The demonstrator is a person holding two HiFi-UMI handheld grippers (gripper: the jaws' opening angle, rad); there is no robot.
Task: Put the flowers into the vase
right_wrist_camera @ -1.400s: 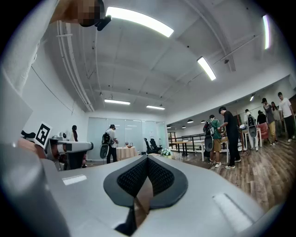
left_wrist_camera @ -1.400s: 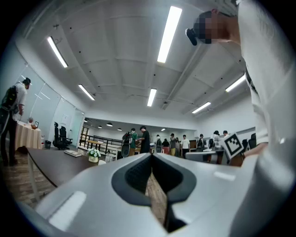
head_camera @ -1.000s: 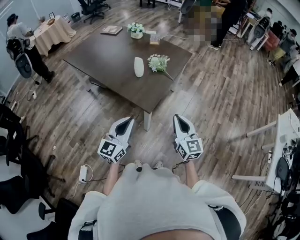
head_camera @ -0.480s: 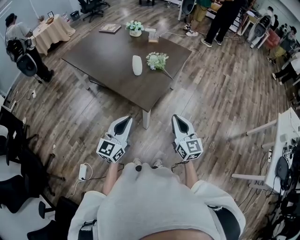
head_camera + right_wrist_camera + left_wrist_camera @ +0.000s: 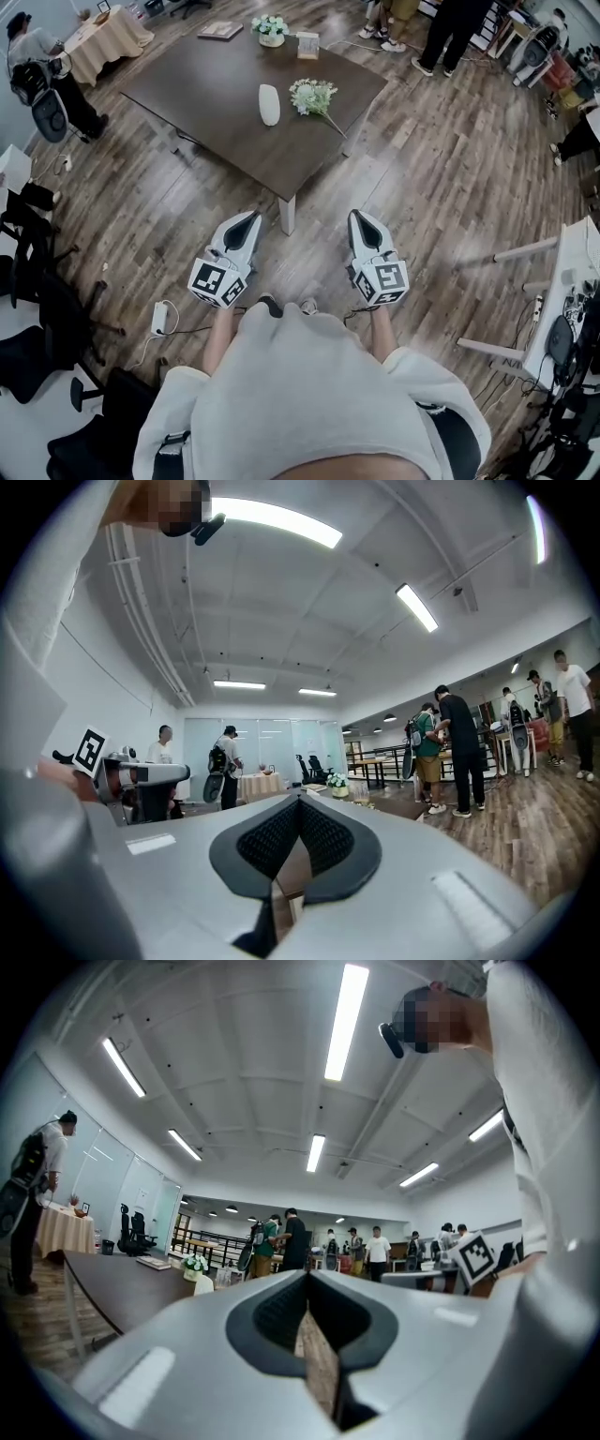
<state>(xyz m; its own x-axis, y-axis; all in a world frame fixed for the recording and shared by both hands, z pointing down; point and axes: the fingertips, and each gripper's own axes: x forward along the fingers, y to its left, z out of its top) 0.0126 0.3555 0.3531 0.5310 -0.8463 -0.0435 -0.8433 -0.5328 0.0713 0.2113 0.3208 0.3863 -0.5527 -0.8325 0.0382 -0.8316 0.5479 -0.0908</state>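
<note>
**A:** What does the head view show?

**B:** The person stands on the wood floor (image 5: 441, 169), short of the dark table (image 5: 206, 89) in the upper middle of the frame. The left tongs (image 5: 252, 216) and right tongs (image 5: 357, 214) are held side by side at centre frame. Both point towards the table's near corner and are well apart from it.

**A:** And the task's things?

**B:** The flowers (image 5: 314, 97) lie flat on the table, just right of the white vase (image 5: 269, 104), which stands upright. The two do not touch. A small pot of flowers (image 5: 272, 30), a book (image 5: 221, 31) and a card (image 5: 307, 45) sit near the table's far edge, at the top of the frame.

**A:** The left gripper view?

**B:** The left tongs' jaws meet at their tips, with nothing between them. The table comes in from the left, and the pot of flowers shows small on it.

**A:** The right gripper view?

**B:** It is much the same, with the right tongs' jaws pressed together and empty. The pot of flowers shows just above the tips, and bystanders (image 5: 459, 752) stand at the right of the frame.
</note>
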